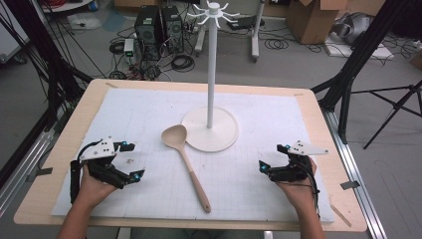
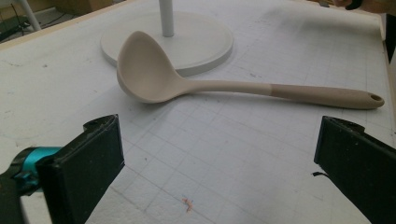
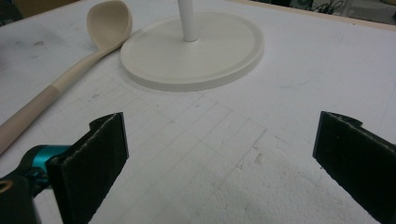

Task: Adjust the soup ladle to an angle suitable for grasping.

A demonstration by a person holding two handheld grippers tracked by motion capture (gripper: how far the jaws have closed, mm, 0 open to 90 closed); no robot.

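Observation:
A beige ladle (image 1: 186, 162) lies flat on the white mat, bowl up against the round base of a white hook stand (image 1: 211, 74), handle pointing toward the front edge. In the left gripper view the ladle (image 2: 187, 79) lies beyond the jaws, with the stand's base (image 2: 205, 42) behind it. In the right gripper view the ladle (image 3: 74, 70) sits far left, next to the base (image 3: 224, 51). My left gripper (image 1: 129, 162) rests open at the mat's left, apart from the ladle. My right gripper (image 1: 271, 157) rests open at the right. Both hold nothing.
The white gridded mat (image 1: 149, 114) covers a wooden table (image 1: 74, 129). The stand's hooks (image 1: 213, 12) spread out at its top. Beyond the table's far edge stand computer towers (image 1: 159, 27), cables and cardboard boxes (image 1: 313, 17). A black tripod (image 1: 393, 109) stands to the right.

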